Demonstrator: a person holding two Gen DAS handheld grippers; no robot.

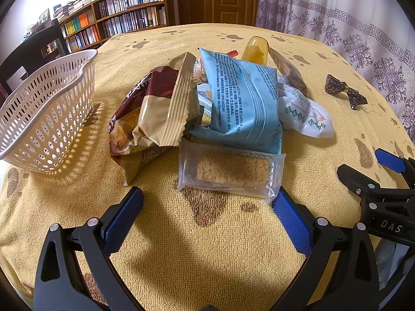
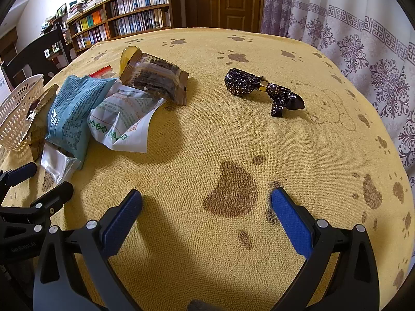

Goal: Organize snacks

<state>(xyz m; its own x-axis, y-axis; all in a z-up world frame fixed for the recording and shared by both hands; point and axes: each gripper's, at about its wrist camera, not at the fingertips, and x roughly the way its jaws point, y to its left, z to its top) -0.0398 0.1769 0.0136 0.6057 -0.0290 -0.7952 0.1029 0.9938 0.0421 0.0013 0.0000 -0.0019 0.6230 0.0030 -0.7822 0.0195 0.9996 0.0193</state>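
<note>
Sizing up: you are at the start of the sorting; no snack is in hand yet, and the basket [image 1: 49,111] shows nothing inside.
Left gripper [image 1: 207,202]: your jaws stand wide apart and empty, low over the tabletop [image 1: 207,259], aimed at the clear-wrapped bar [image 1: 228,172].
Right gripper [image 2: 206,202]: also spread wide and empty, over bare yellow cloth, well apart from any snack.
Snack pile: the clear-wrapped bar lies nearest you; behind it the blue packet [image 1: 243,103] leans on the brown-and-cream bag [image 1: 153,111], with the white packet [image 1: 303,111] beside it and a yellow jelly cup [image 1: 255,49] at the back.
Stray piece: the dark foil candy [image 2: 262,88] sits alone, well apart from the pile, ahead of your right gripper.
Basket: it stands to the left of the pile, just beside the brown-and-cream bag.
Next move, as I judge it: ease the left gripper forward so the bar sits between the pads, close gently since the wrapper looks slippery, then carry it left to the basket.
</note>
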